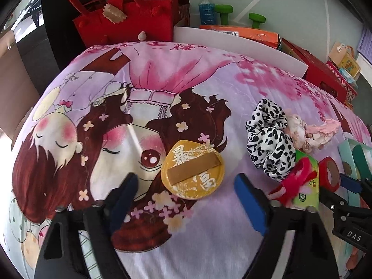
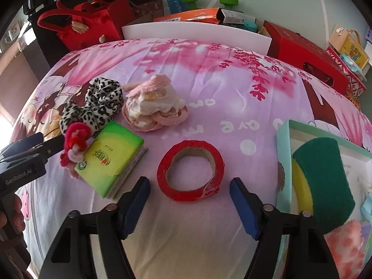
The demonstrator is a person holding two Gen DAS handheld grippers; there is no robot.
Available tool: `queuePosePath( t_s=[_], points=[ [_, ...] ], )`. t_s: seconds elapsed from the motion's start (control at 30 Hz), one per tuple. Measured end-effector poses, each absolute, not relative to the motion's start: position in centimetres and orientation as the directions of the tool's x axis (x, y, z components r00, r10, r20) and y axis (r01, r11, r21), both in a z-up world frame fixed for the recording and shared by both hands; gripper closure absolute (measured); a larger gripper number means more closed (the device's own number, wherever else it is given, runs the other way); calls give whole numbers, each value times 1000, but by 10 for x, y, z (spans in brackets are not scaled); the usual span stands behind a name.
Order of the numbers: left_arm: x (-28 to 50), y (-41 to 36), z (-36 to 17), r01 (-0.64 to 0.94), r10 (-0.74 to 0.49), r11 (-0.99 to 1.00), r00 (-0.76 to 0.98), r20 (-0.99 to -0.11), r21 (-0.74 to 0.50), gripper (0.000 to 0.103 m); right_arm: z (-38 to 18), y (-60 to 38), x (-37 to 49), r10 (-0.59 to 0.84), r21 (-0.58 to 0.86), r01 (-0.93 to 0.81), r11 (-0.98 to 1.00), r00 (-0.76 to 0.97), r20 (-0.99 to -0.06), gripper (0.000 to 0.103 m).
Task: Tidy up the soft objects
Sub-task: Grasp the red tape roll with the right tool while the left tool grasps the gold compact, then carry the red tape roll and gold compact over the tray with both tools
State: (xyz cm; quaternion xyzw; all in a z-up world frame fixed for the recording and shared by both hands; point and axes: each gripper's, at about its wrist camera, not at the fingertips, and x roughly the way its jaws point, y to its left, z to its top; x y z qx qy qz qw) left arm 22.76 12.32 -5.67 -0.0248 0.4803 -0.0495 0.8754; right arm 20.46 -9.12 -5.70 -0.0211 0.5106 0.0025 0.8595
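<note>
1. Jaws of your left gripper (image 1: 186, 188) stand apart over the cartoon-printed cloth (image 1: 162, 74) that covers the surface. Nothing is gripped; the round gold puff (image 1: 193, 169) lies just ahead of them, between the blue pads (image 1: 250, 200), untouched.
2. Right of the puff you have the black-and-white spotted scrunchie (image 1: 267, 137), bunched up, with the pink and cream sock bundle (image 1: 309, 130) touching its far side.
3. Next comes the red fuzzy piece (image 1: 295, 181), resting against the green tissue pack (image 2: 116, 155); in the right wrist view it sits at the pack's left corner, just beside your left gripper's tip.
4. Your right gripper (image 2: 189, 195) is also released, its jaws spread either side of the red tape roll (image 2: 190, 169), which lies flat on the cloth. The pads do not touch it.
5. At the far right, the pale green box (image 2: 282, 162) holds the green and yellow sponge (image 2: 323, 181), propped on edge, with a pink fluffy item (image 2: 344, 246) below it.
6. Behind the surface, left to right, stand a red felt bag (image 1: 130, 18), a blue-filled bottle (image 1: 205, 8), green dumbbells (image 1: 241, 14) and a red carton (image 2: 304, 53).
</note>
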Motion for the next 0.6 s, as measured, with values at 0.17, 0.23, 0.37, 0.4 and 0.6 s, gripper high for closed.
queuePosePath(
  t_s=[0.17, 0.23, 0.37, 0.4, 0.6],
  points=[
    [232, 122, -61, 66, -116, 993, 527, -842, -95, 38, -58, -90, 211, -17, -33, -25, 999, 478, -878, 37],
    [235, 122, -61, 65, -117, 993, 526, -842, -97, 47, -57, -90, 211, -18, -34, -25, 999, 478, -878, 44],
    [237, 123, -59, 66, -126, 992, 526, -841, -107, 53, -57, -89, 215, -24, -40, -24, 999, 473, -881, 45],
    [237, 123, -58, 63, -123, 992, 527, -841, -106, 53, -56, -89, 215, -24, -39, -24, 999, 474, -880, 45],
    [230, 124, -56, 44, -113, 993, 535, -837, -106, 54, -53, -88, 209, -25, -42, -25, 999, 479, -878, 45]
  ],
)
